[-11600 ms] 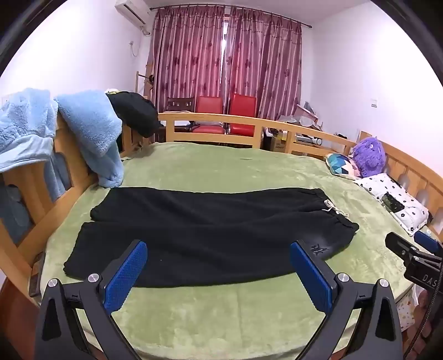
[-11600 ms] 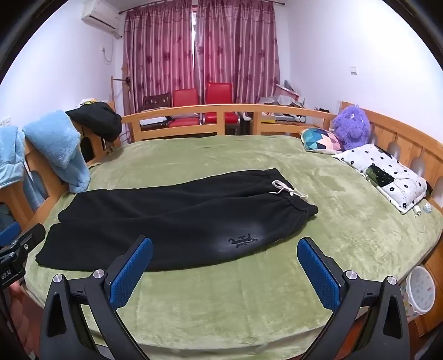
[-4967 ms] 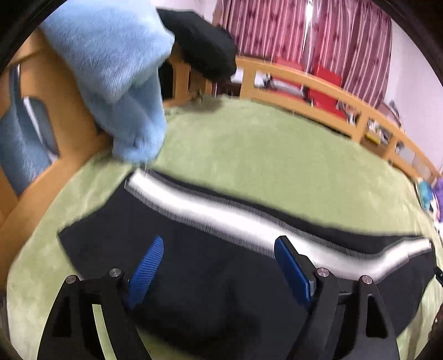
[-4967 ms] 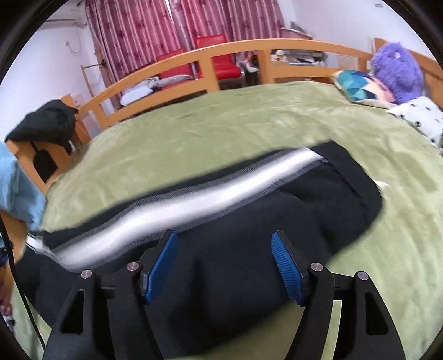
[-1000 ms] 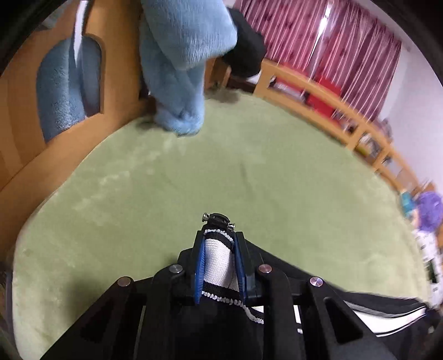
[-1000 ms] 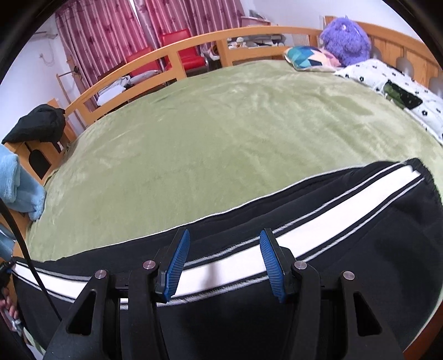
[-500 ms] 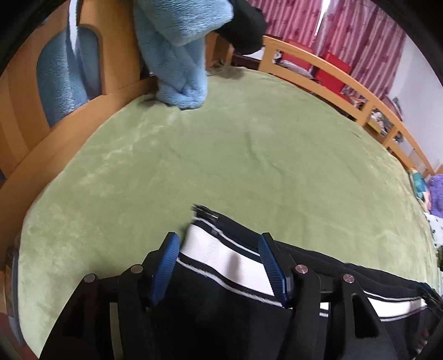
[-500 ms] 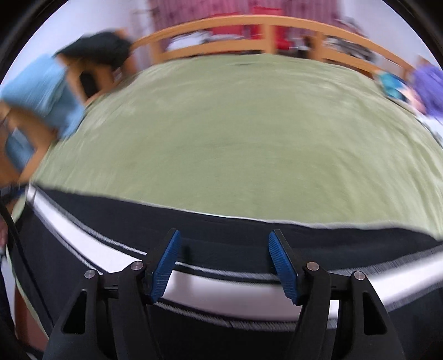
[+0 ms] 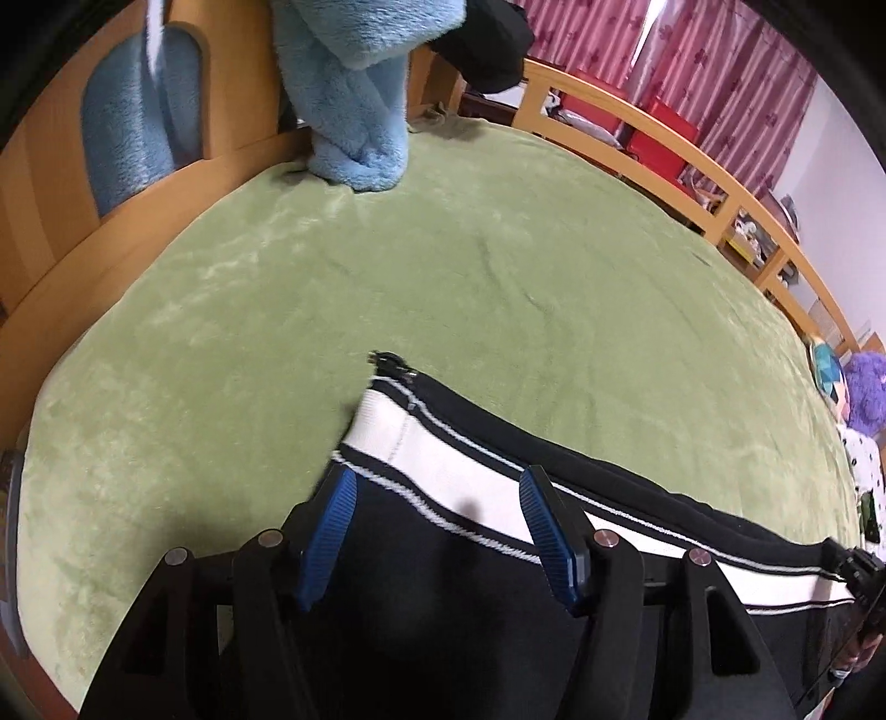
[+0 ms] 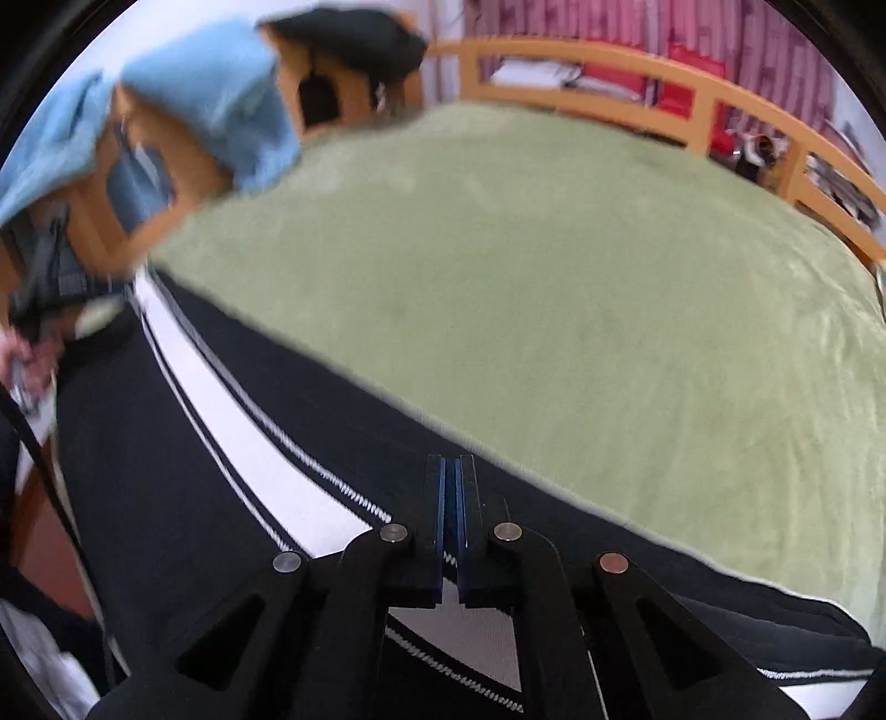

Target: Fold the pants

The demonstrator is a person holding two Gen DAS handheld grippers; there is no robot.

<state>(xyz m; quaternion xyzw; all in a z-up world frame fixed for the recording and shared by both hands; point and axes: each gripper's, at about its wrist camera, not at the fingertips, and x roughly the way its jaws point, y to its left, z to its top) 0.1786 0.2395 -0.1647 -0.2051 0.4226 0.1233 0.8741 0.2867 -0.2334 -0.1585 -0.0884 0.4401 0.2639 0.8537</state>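
Below left hand-held gripper [image 9: 434, 512], pants [image 9: 459, 581]

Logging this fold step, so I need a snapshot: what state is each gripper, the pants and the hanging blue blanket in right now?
left gripper: open, over the cuff end.
right gripper: shut; whether on fabric, unclear.
pants: flat on the green bed, white stripe up.
blue blanket: draped over the wooden frame, end touching the bed.

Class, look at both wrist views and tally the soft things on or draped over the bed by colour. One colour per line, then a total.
Black: 2, the striped pants and a dark garment on the bed rail
Light blue: 1, the fleece blanket draped over the rail
Purple: 1, the plush toy
Teal patterned: 1, the cushion
Total: 5
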